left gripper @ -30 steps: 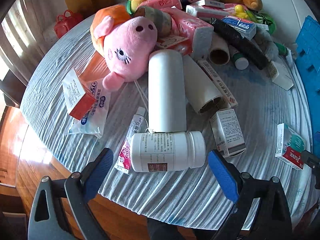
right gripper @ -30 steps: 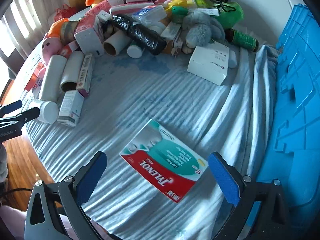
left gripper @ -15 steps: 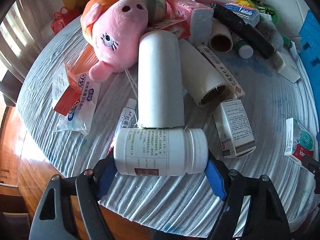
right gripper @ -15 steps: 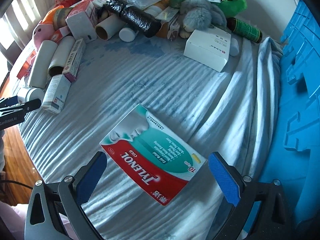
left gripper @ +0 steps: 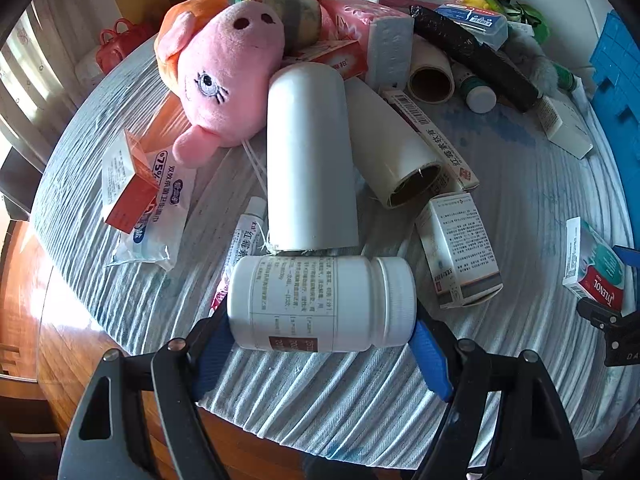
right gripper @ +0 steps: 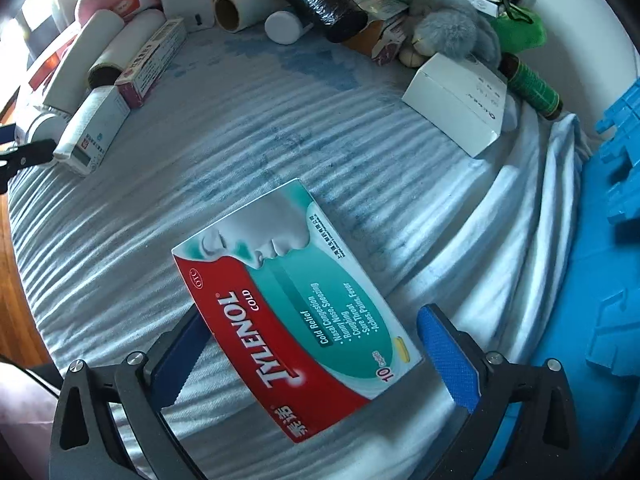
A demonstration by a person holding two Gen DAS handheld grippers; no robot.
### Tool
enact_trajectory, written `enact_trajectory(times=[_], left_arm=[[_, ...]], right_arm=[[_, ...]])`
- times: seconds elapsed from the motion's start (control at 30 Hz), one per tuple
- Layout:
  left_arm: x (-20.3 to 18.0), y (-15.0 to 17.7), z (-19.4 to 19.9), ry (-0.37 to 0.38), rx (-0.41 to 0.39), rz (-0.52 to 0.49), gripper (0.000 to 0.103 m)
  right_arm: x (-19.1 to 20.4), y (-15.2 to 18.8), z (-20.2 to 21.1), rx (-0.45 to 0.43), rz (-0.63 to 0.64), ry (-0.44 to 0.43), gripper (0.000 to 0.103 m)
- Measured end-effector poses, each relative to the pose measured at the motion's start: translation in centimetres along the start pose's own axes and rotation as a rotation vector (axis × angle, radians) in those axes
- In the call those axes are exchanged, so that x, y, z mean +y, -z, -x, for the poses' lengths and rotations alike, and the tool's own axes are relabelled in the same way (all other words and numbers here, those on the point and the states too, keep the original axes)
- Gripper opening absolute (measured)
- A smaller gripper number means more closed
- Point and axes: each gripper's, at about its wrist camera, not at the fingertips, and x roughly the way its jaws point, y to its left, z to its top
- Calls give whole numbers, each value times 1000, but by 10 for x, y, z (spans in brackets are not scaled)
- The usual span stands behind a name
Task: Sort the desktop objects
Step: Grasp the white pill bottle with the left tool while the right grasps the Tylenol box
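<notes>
A round table draped in a pale, blue-stained ribbed cloth [left gripper: 532, 208] fills the room's middle, with wooden floor showing past its edge. The left gripper [left gripper: 320, 350] has its blue pads pressed against both ends of a white plastic pill bottle [left gripper: 322, 304] lying on its side at the near edge, touching the end of a tall white cylinder [left gripper: 310, 156]. A pink plush pig [left gripper: 228, 76] lies just beside that cylinder. The right gripper [right gripper: 310, 354] stands wide, its fingers either side of a red and teal Tylenol Cold box [right gripper: 294, 308]; I cannot tell whether they touch it. A blue plastic crate [right gripper: 624, 240] sits at the right.
</notes>
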Motion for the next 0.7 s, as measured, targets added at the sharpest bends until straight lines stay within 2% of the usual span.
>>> enact_trajectory(times=[0.07, 0.13, 0.27, 0.47, 0.5, 0.53, 0.7], left_arm=[[1, 2, 6, 7, -14, 0, 79], [3, 0, 15, 11, -40, 1, 79], [3, -5, 40, 12, -106, -1, 79], [2, -23, 76, 42, -223, -46, 79], [1, -24, 82, 51, -240, -57, 79], [-1, -29, 86, 61, -256, -69, 79], [-15, -38, 91, 95, -278, -110, 79]], right_arm=[[-6, 0, -1, 18, -56, -31, 101], [-6, 2, 4, 4, -85, -46, 87], [2, -1, 22, -41, -90, -51, 84], [15, -16, 77, -195, -96, -46, 78], [16, -20, 86, -224, -102, -42, 54], [17, -21, 93, -249, -117, -48, 23], [2, -35, 96, -254, -178, -24, 19]])
